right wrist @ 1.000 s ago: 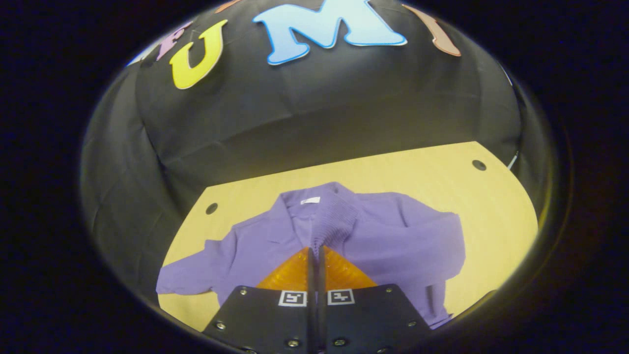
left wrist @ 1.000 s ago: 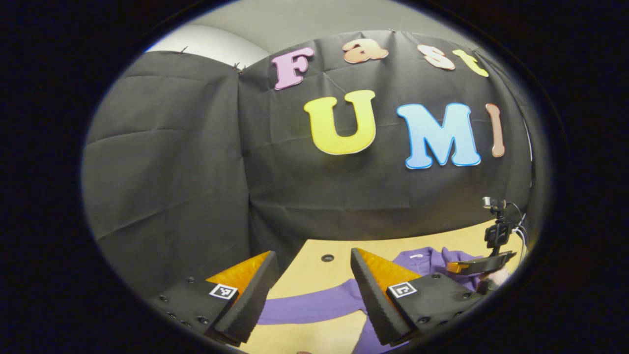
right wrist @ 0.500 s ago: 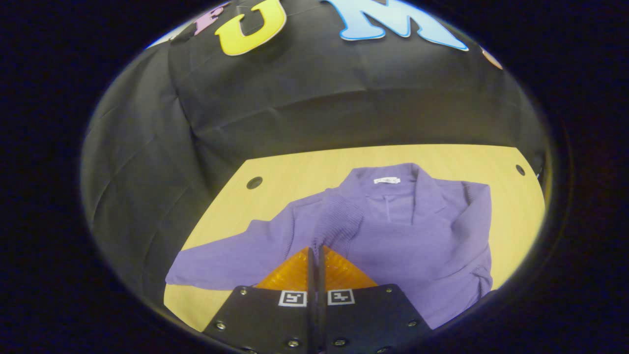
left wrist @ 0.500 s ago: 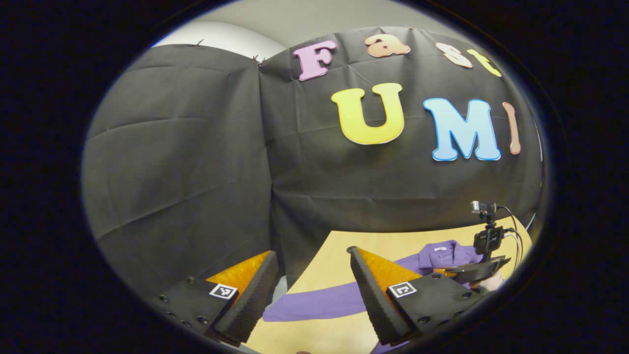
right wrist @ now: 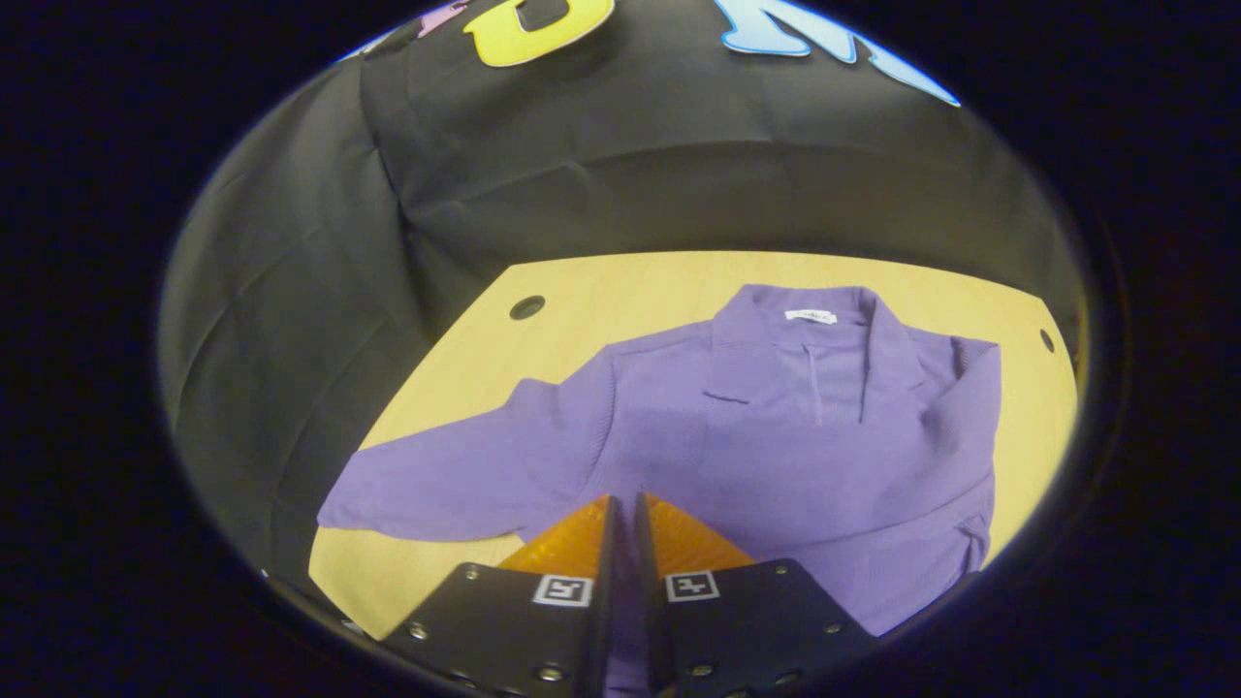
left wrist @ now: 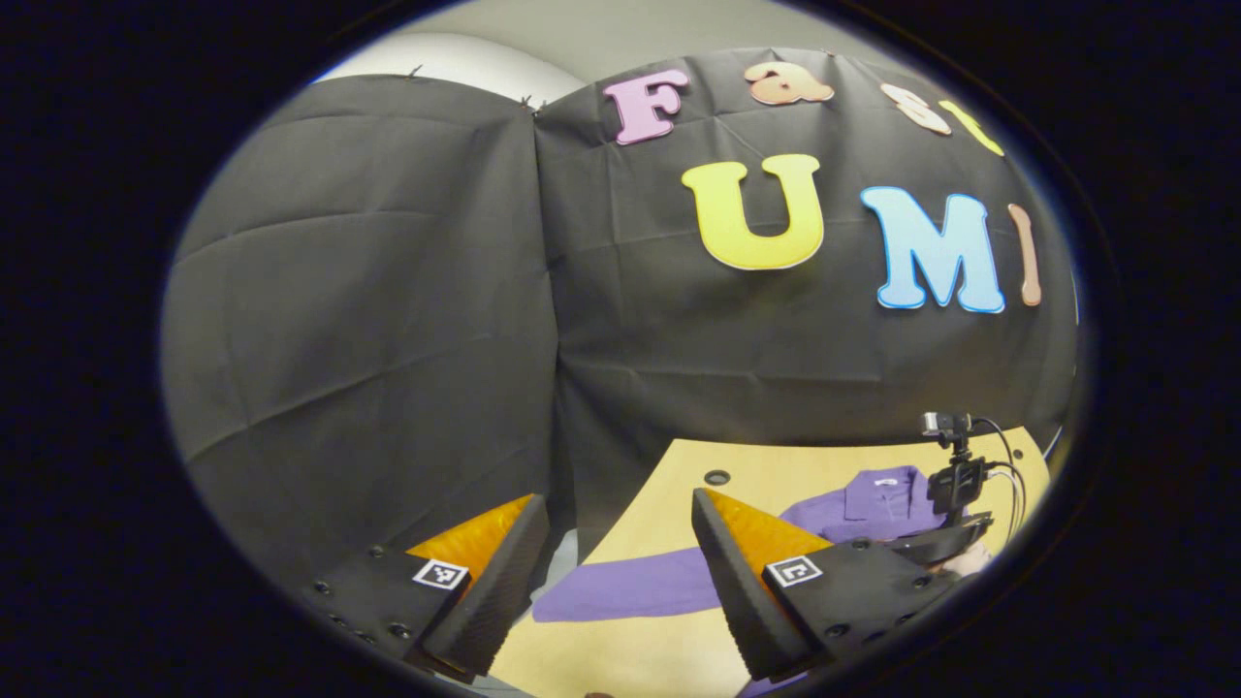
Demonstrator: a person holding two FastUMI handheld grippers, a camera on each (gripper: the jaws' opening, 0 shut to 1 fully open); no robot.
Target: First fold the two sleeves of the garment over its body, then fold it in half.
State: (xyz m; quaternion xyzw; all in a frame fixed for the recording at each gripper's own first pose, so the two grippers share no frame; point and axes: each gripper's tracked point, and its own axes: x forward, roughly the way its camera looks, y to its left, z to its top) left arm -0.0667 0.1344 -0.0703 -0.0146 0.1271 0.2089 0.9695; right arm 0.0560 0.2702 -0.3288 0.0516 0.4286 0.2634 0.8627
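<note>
Right gripper view: the right gripper (right wrist: pixel 621 504) at bottom centre is nearly closed, pinching purple fabric of the purple collared shirt (right wrist: pixel 776 427) spread on the wooden table (right wrist: pixel 601 301). Left gripper view: the left gripper (left wrist: pixel 616 528) stands wide open, empty, lower centre.

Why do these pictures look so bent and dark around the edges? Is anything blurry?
In the left gripper view the fisheye lens bows the table edge; the centre is sharp, the rim dims. In the right gripper view the purple shirt is evenly lit without glare, the table bulges, and the shirt softens and darkens toward the lower right rim.
</note>
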